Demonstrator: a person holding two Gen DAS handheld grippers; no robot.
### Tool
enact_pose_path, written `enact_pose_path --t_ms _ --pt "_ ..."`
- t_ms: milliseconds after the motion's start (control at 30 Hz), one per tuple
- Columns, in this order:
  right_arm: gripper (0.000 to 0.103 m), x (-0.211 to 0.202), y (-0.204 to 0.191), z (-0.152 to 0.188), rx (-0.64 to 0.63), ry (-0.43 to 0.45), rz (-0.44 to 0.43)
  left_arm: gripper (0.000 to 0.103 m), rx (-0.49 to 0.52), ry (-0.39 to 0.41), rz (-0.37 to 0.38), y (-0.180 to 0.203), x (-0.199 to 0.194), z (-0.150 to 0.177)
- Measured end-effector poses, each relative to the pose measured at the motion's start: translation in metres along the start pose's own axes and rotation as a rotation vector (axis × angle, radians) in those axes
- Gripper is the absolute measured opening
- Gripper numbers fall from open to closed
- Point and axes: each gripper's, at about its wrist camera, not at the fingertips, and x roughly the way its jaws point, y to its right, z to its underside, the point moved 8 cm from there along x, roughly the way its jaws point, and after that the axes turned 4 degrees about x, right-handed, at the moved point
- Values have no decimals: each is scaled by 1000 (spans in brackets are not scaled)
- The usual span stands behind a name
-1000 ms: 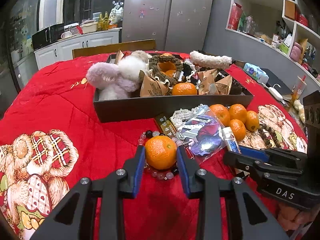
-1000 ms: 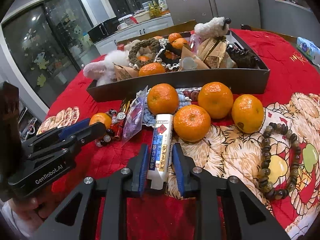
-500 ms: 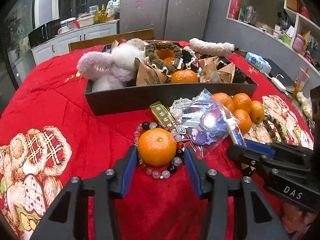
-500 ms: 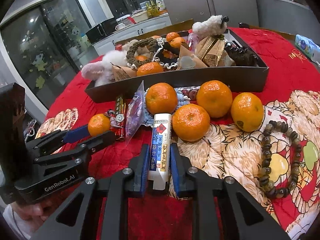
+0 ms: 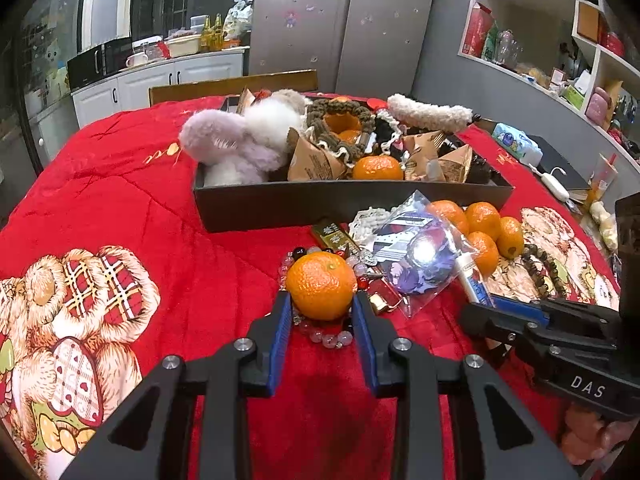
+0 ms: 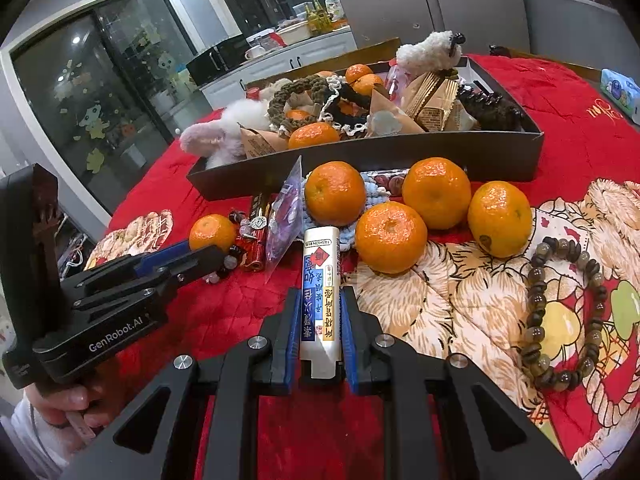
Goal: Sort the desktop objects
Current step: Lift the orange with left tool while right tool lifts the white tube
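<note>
Nearest, left hand-held gripper [image 5: 322,314] low over the red quilted surface [image 5: 200,264], blue pads either side of a round orange mandarin [image 5: 321,285] and closing in on it, pads against its sides; mandarin sitting on a ring of glassy mixed-colour beads [image 5: 324,334]. To the right, right hand-held gripper [image 6: 320,322] clamped on a white cylindrical lighter with blue and red printing [image 6: 320,280], lighter lying flat, pointing away. Just beyond the mandarin, a gold-and-black wrapped bar [image 5: 334,236], a clear plastic bag with a purple badge inside [image 5: 416,256], a white crocheted piece [image 5: 368,220]. Right of these, four more loose mandarins clustered [image 6: 420,204], touching or nearly so. Farther right, a brown wooden bead bracelet [image 6: 560,312] lying on the printed part of the cloth, apart from the fruit. Beyond all this, a long dark rectangular tray [image 5: 320,204] crowded with a pale fluffy plush toy [image 5: 236,144], brown paper packets [image 5: 316,164], a knitted brown ring [image 5: 340,128] and several mandarins [image 5: 378,168].
</note>
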Motion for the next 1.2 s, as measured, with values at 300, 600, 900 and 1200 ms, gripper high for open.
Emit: enact_pose_path --t_ms 300,600,900,1200 --pt "19 -10 -2 0 -25 35 12 32 60 183 -63 7 -39 -10" --pt "17 -25 -5 -8 -61 104 37 32 137 272 -86 22 -61 -14" --pt "17 -43 -1 -19 -55 166 47 32 89 244 -83 13 -58 -9" --pt "17 -49 -1 -23 -48 181 33 32 134 262 -91 22 -62 -9"
